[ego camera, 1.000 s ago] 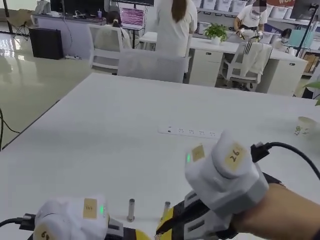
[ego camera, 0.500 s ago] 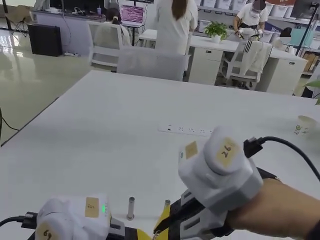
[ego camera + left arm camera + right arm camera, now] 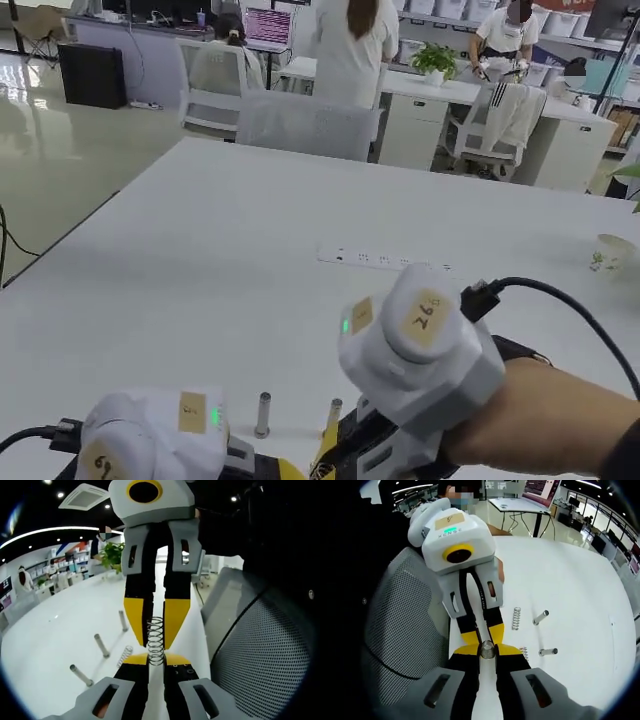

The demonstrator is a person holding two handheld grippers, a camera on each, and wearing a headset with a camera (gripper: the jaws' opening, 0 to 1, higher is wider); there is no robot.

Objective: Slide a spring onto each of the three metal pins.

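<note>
Two grippers met nose to nose over the near edge of a white counter [image 3: 200,250]. On the left was the left gripper [image 3: 156,661]. Its fingers were pressed almost together on one end of a spring [image 3: 156,630]. The spring hung in the air between the two grippers and did not touch the counter.

Beyond the grippers, three metal pins [image 3: 101,645] stood up in a row on the counter. All three were bare. Two more springs [image 3: 516,618] lay flat on the counter close to the pins.

On the right was the right gripper [image 3: 156,642], pointing back at the left one. Its yellow fingers were squeezed on the other end of the same spring, with a gap only as wide as the spring. A hand and a dark sleeve held this gripper, and a black cable ran off its back.

Farther back on the counter lay a white power strip [image 3: 385,262]. Far over on the right edge stood a small cup [image 3: 610,250], well apart from everything else.
</note>
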